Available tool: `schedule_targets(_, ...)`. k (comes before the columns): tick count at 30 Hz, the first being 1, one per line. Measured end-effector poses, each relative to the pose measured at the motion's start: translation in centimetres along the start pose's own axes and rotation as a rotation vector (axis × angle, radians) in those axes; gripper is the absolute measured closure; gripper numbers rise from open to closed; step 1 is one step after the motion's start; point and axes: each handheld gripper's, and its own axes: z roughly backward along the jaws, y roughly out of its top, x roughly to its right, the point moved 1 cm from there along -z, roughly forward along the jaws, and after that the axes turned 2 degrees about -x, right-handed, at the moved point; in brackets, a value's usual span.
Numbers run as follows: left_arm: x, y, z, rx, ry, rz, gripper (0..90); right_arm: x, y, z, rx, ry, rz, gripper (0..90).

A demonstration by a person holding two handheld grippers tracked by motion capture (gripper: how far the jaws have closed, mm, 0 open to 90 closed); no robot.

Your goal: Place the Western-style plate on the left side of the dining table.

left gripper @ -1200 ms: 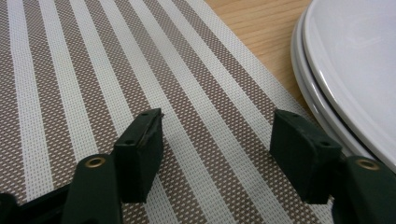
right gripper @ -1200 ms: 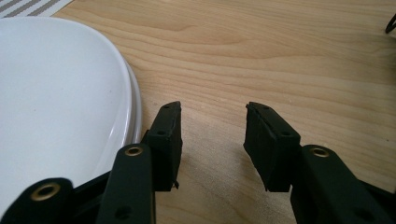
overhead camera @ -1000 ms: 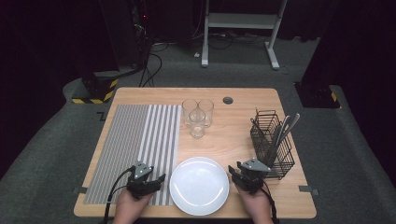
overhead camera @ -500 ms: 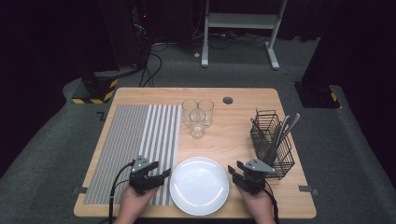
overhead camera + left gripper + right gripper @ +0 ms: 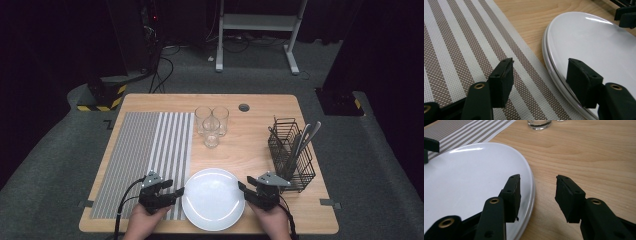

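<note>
A white round plate [image 5: 213, 199] lies on the wooden table near its front edge, its left rim beside the striped placemat [image 5: 145, 150]. My left gripper [image 5: 179, 192] sits at the plate's left rim. In the left gripper view its jaws [image 5: 539, 67] have just been closing a little and stand open. One is over the placemat [image 5: 461, 37], the other over the plate [image 5: 594, 42], with the rim between them untouched. My right gripper [image 5: 241, 187] is at the right rim, open [image 5: 537, 183], astride the plate's edge [image 5: 461, 175].
Three clear glasses [image 5: 211, 122] stand together at the middle back of the table. A black wire basket [image 5: 292, 155] with cutlery stands at the right, just behind my right hand. A round hole [image 5: 244, 107] lies near the far edge.
The left gripper has edged slightly right, toward the plate's left rim. The right gripper and the plate have stayed put.
</note>
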Motion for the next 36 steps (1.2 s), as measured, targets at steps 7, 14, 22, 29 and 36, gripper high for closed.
schedule_targets(7, 1.2, -0.8, -0.3, -0.037, -0.026, 0.012, 46.4, -0.3, -0.2, 0.1, -0.011, 0.029, -0.013, 57.5)
schedule_targets(14, 1.7, -1.1, -0.4, -0.061, -0.057, 0.015, 49.9, -0.4, -0.3, -0.1, -0.026, 0.080, -0.053, 58.8)
schedule_targets(22, 1.3, -1.0, -0.4, -0.049, -0.073, 0.054, 53.5, -0.3, -0.4, -0.3, -0.039, 0.110, -0.086, 61.8)
schedule_targets(29, 1.1, -0.9, -0.3, -0.043, -0.068, 0.077, 62.5, -0.3, -0.4, -0.3, -0.049, 0.116, -0.110, 64.3)
schedule_targets(36, 1.0, -0.9, -0.3, -0.042, -0.078, 0.100, 67.1, 0.1, -0.3, -0.1, -0.043, 0.130, -0.144, 67.8)
